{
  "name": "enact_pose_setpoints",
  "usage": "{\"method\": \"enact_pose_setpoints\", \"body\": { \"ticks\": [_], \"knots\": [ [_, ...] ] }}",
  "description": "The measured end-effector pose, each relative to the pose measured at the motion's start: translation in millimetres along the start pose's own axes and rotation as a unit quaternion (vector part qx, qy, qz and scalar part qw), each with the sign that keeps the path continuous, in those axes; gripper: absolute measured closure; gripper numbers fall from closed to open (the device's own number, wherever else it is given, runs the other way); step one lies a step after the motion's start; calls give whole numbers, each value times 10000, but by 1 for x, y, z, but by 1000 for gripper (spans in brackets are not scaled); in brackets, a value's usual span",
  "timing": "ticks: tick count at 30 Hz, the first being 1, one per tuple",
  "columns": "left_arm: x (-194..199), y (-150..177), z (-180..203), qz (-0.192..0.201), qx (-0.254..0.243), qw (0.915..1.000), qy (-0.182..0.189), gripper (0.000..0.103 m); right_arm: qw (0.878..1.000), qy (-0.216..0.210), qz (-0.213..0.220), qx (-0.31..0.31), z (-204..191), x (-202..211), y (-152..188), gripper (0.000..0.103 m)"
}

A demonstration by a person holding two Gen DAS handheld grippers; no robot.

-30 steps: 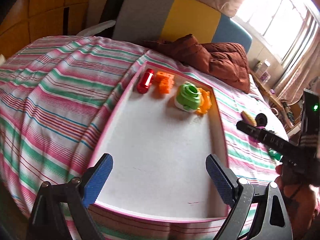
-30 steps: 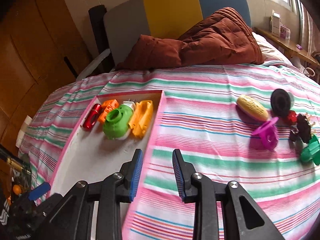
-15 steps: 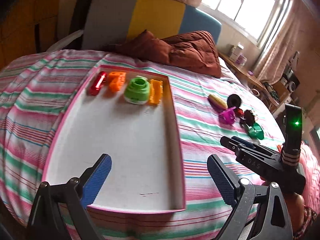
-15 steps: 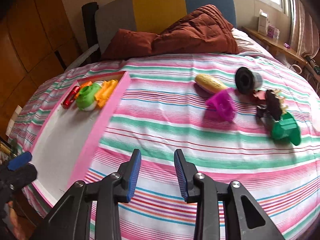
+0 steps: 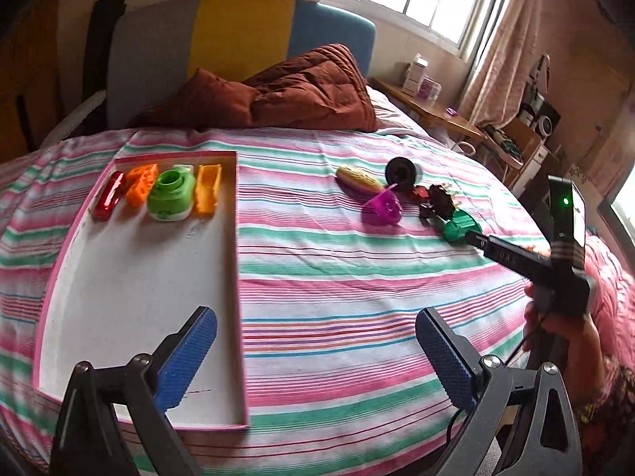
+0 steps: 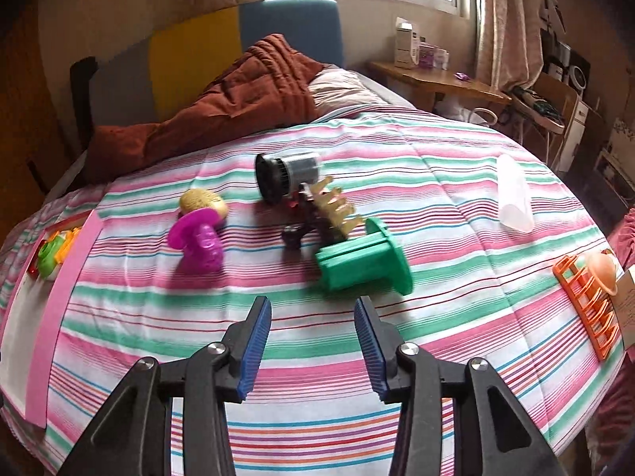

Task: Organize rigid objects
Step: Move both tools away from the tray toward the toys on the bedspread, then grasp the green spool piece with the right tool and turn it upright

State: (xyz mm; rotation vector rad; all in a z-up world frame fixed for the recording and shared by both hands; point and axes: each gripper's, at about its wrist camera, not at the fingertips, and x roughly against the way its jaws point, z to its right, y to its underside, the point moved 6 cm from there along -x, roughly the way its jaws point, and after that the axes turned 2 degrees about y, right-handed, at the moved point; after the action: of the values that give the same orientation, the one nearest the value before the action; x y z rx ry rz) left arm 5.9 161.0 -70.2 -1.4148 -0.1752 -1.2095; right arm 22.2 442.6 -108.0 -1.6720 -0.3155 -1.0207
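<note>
Right gripper (image 6: pixel 313 341), fingers just opening and empty, hangs near the green flanged piece (image 6: pixel 363 261); left gripper (image 5: pixel 317 361) gapes wide, empty.

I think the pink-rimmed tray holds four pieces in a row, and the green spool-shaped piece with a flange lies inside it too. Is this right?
Not quite. The green spool-shaped piece with a flange lies on the striped bedspread, outside the pink-rimmed tray. The right wrist view shows this. The tray does hold four pieces in a row.

The orange rack (image 6: pixel 591 305) is partly hidden by a card; small dark pieces (image 6: pixel 305 222) are too tangled to identify.
</note>
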Motion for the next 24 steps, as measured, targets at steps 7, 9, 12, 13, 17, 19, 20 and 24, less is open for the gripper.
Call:
{"method": "enact_pose_setpoints", "body": {
  "ticks": [7, 9, 12, 13, 17, 19, 20, 24],
  "knots": [
    [-8, 7, 17, -162, -92, 9998, 18, 2, 9990, 221, 102, 386, 26, -18, -17, 32],
    [-9, 7, 19, -182, -117, 9998, -5, 2, 9982, 207, 99, 555, 27, -25, -21, 29],
    [-11, 8, 21, -208, -128, 9997, -32, 2, 9972, 159, -6, 725, 25, -37, -24, 28],
    [-12, 8, 22, -222, -124, 9997, -33, 2, 9969, 109, -53, 777, 22, -41, -24, 28],
    [-14, 8, 25, -247, -161, 9996, -45, 2, 9953, 219, -96, 934, 17, -53, -21, 28],
    [-15, 8, 25, -258, -191, 9995, -66, 2, 9965, 150, -106, 816, 19, -56, -19, 30],
    [-15, 8, 25, -256, -195, 9995, -71, 2, 9975, 83, -98, 694, 21, -57, -19, 35],
    [-19, 5, 26, -283, -204, 9994, -87, 2, 9992, -394, -89, -2, 33, -56, -15, 41]
  ]
}}
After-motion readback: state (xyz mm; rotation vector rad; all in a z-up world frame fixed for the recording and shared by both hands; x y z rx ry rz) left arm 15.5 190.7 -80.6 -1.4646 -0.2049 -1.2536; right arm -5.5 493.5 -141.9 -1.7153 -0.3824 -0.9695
